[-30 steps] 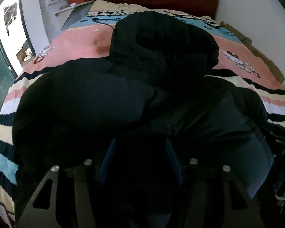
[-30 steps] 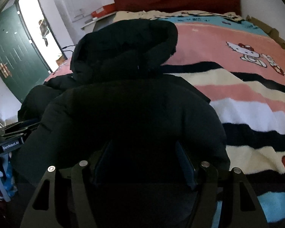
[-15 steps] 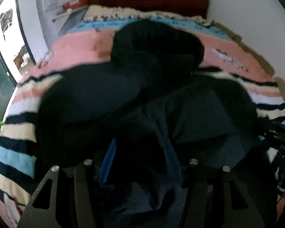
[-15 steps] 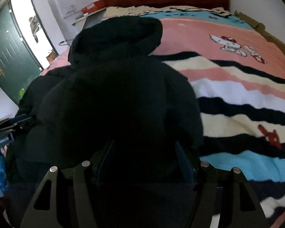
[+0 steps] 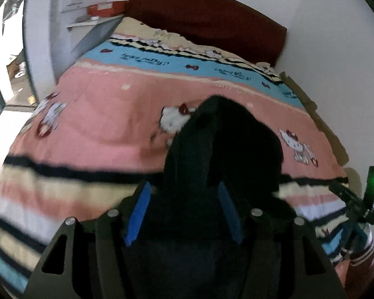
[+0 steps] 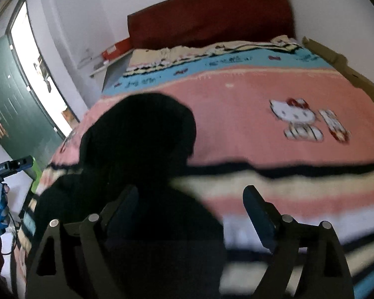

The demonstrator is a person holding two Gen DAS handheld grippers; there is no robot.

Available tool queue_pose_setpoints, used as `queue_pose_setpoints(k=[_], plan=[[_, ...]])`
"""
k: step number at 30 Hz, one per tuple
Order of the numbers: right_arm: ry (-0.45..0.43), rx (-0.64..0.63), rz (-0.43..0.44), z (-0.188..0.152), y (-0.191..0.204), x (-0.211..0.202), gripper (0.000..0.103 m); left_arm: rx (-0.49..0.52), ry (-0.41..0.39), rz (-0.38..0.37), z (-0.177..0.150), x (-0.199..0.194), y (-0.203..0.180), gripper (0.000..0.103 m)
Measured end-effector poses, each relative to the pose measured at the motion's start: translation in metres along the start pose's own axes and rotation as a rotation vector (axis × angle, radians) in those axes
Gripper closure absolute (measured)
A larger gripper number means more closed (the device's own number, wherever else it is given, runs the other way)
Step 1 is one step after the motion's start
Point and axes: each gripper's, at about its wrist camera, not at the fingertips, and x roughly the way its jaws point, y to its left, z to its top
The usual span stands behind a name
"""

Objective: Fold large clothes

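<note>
Right gripper [image 6: 192,214] just opened, off jacket [image 6: 137,149]; left gripper [image 5: 184,214] straddles jacket.

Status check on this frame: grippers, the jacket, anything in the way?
Left gripper jaws apart, black hooded jacket between them, grip unclear. Right gripper just opened, jacket edge at its left finger only. Nothing else on the striped blanket.

Black hooded puffer jacket [image 5: 222,154], bunched, hood up, on near part of striped bedspread.
</note>
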Motion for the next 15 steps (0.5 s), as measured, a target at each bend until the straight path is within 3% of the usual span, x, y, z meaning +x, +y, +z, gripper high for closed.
queue_pose_setpoints(k=[7, 12, 15], plan=[[-0.02, -0.023, 0.056, 0.077, 0.003, 0.107, 0.014, -0.026, 0.04, -0.103, 0.07, 0.105, 0.001, 0.048], [0.006, -0.04, 0.09, 0.101, 0.014, 0.172, 0.011, -0.049, 0.069, -0.167, 0.082, 0.161, 0.002, 0.047], [0.059, -0.064, 0.092, 0.107, 0.02, 0.21, 0.011, -0.021, 0.095, -0.154, 0.081, 0.191, -0.004, 0.047]])
